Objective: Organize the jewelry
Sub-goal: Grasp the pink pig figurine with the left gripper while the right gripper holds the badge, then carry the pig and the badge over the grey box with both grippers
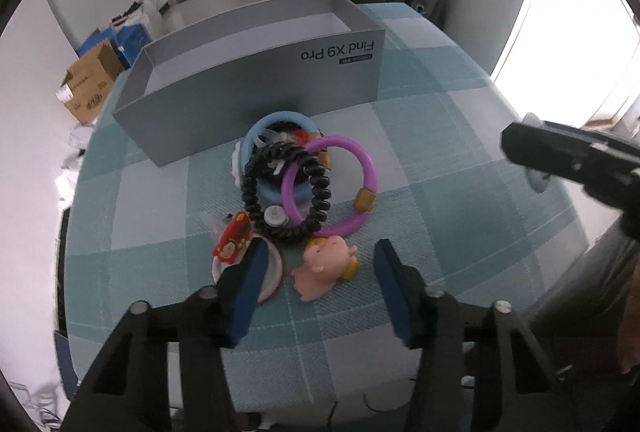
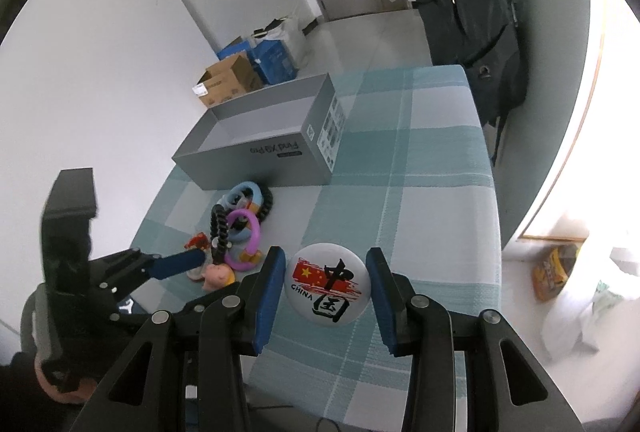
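The right gripper (image 2: 326,288) is wide apart around the round badge (image 2: 325,284). The left gripper (image 1: 318,284), also apart (nothing held), sits at 6 o'clock from the pile of rings (image 1: 304,183). The flat badge could slip when squeezed.

Two bracelets (image 1: 328,187), two badges (image 2: 325,284), one box (image 1: 256,71)

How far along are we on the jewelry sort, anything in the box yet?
Nothing looks done: what shows of the grey box interior is bare. In hand: the right gripper is open around the China badge, not closed on it; the left gripper is open over the pink pig charm. Still left: the purple ring, black coil band, blue ring and red charm.
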A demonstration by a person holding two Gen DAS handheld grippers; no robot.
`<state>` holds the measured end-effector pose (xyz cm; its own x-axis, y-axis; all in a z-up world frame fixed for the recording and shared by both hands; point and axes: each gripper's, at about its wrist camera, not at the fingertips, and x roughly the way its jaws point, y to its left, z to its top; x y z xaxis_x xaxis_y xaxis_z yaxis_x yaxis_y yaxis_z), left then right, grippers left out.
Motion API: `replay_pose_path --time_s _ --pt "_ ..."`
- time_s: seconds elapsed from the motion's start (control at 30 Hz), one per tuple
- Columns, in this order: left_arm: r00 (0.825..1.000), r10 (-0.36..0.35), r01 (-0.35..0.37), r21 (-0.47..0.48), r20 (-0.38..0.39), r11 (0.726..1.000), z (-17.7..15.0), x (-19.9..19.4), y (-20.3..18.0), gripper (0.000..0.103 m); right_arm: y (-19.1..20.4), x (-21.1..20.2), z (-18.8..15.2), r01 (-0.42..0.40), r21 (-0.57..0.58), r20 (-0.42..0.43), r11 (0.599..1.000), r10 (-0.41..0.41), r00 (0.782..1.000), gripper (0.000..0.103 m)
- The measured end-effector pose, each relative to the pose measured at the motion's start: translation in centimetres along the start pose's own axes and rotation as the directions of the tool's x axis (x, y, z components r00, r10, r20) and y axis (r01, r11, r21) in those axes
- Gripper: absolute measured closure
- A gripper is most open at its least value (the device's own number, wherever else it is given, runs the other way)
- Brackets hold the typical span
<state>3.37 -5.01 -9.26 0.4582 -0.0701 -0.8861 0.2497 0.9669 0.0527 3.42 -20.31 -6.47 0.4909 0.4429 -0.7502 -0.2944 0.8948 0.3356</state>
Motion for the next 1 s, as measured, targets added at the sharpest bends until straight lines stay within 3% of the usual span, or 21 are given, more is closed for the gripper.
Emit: replay_pose_path --time_s 0.13,0.37,0.67,0.87,1.0 --pt "1.0 -0.02 0.02 0.004 0.001 1.0 -0.1 0.0 0.0 0.078 0.1 -0.3 0.0 0.011 -0.007 0.013 1.0 -0.011 1.0 0.063" --pt "0.992 -0.125 0.124 -0.088 -0.006 0.988 0.0 -0.3 1.1 0.081 -0.3 -0.5 0.0 0.001 0.011 0.016 1.0 -0.001 1.0 0.063" --pt "0.972 -0.218 0.228 -0.135 0.09 0.964 0.4 -3.6 2.2 0.081 0.2 -0.3 0.1 -0.002 0.005 0.014 1.0 0.002 1.0 0.063" --pt "0.96 -0.211 0.244 -0.177 0.186 0.954 1.7 -6.1 3.8 0.081 0.9 -0.2 0.8 -0.052 0.013 0.026 0.999 0.052 0.998 0.063" --pt "0.954 -0.204 0.252 -0.213 0.221 0.944 3.7 -6.5 5.3 0.081 1.3 0.0 2.0 -0.044 0.001 0.045 0.999 0.044 0.998 0.063"
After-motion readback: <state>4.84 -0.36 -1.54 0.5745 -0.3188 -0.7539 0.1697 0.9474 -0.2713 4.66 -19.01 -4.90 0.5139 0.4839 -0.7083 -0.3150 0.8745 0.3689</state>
